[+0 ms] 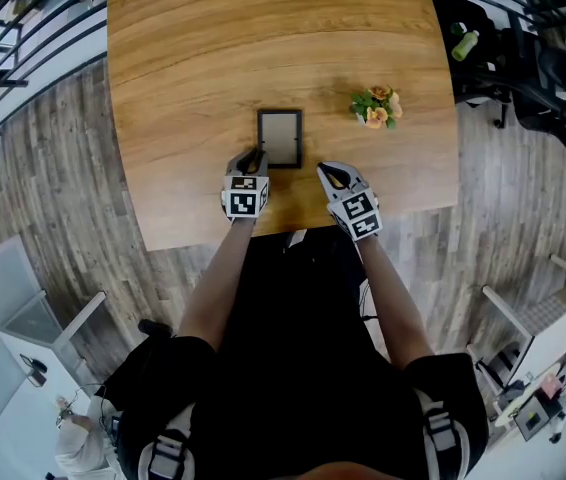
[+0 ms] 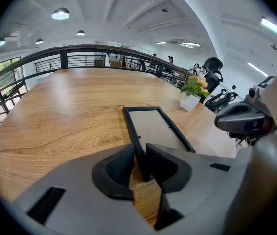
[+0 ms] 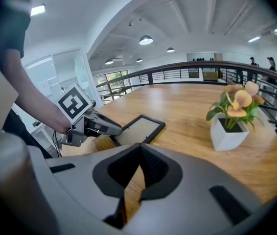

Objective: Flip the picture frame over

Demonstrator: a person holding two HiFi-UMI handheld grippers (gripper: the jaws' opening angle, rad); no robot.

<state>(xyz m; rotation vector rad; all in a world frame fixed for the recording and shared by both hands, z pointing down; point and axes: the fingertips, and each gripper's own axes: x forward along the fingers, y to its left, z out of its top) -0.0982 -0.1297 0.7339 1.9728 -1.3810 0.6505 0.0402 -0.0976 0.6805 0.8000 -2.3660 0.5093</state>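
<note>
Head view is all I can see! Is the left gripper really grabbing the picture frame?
Observer: Yes. The picture frame's near edge is pinched between the left gripper's jaws.
Operator: What about the other one?
Observer: The right gripper's jaws are together with nothing between them.
Operator: What are the flowers in?
Observer: A small white pot, standing on the table apart from the frame.

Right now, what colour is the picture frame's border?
Black. The picture frame shows best in the left gripper view.
</note>
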